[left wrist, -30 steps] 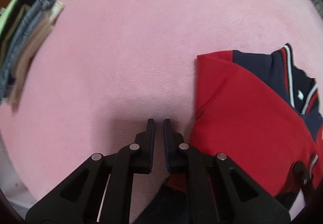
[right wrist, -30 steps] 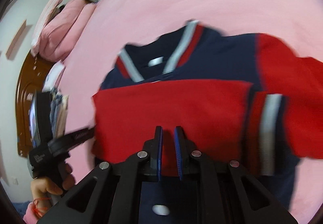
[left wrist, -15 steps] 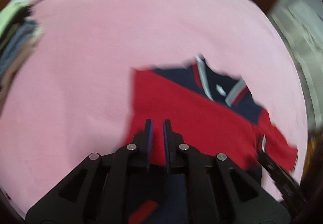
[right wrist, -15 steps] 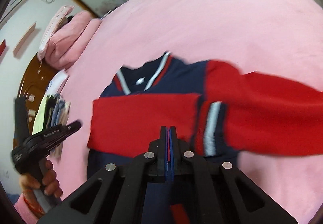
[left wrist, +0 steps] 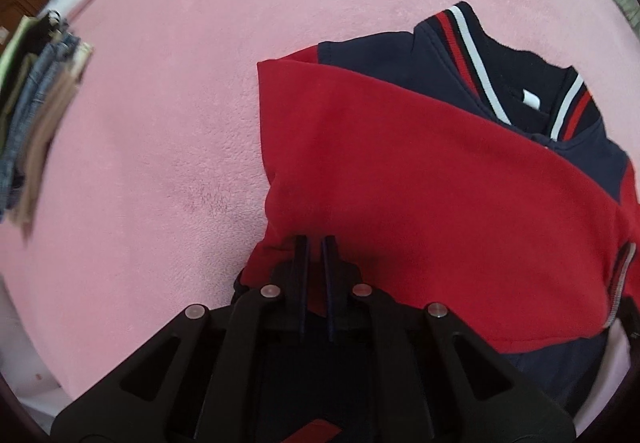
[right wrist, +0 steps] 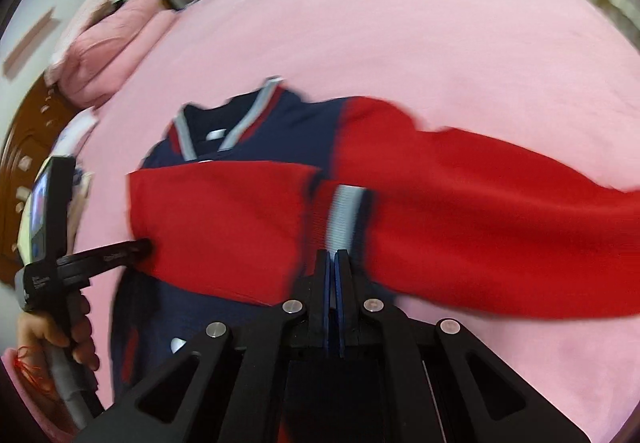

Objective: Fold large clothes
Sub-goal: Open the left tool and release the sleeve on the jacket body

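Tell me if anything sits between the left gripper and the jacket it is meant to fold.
Nothing visible does. The left gripper, fingers slightly parted, already hovers at the red sleeve folded across the jacket. The stack of folded clothes lies far to its left on the pink bedspread.

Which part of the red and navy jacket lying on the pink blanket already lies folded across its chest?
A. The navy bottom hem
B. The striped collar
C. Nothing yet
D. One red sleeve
D. One red sleeve lies across the navy chest of the jacket, its striped cuff near the middle, while the striped collar stays uncovered above it.
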`<state>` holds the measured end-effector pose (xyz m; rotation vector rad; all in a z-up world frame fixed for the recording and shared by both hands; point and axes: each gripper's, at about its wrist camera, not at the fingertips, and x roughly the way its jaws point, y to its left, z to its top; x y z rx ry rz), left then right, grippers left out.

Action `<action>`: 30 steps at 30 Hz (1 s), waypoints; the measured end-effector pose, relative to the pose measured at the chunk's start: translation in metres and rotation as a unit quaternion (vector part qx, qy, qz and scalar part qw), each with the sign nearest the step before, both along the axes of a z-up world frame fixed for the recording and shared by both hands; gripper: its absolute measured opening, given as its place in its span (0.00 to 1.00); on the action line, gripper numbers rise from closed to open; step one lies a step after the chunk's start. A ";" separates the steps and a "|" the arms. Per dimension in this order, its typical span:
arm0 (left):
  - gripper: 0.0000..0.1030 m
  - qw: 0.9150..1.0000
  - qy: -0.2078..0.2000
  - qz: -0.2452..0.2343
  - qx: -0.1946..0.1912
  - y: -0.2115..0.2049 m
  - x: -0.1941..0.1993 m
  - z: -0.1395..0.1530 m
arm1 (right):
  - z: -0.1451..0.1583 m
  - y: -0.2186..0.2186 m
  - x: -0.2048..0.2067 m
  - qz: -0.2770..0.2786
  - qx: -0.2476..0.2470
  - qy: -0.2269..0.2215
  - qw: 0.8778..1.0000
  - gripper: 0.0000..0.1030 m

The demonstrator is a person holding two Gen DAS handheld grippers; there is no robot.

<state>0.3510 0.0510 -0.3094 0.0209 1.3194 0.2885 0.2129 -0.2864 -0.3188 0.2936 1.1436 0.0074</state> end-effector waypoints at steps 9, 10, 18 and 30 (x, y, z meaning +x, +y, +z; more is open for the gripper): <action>0.06 1.000 -0.005 -0.027 0.011 -0.036 -0.025 0.045 | 0.005 -0.094 -0.072 -0.193 0.111 0.010 0.975 0.20; 0.06 1.000 -0.004 -0.026 0.005 -0.042 -0.031 0.051 | 0.005 -0.101 -0.079 -0.207 0.118 0.011 0.971 0.26; 0.49 0.998 0.032 -0.024 -0.042 -0.107 -0.064 0.087 | 0.020 -0.157 -0.129 -0.268 0.134 0.022 0.954 0.34; 0.49 0.986 0.107 -0.103 -0.079 -0.178 -0.105 0.089 | 0.018 -0.238 -0.156 -0.344 0.111 0.032 0.932 0.46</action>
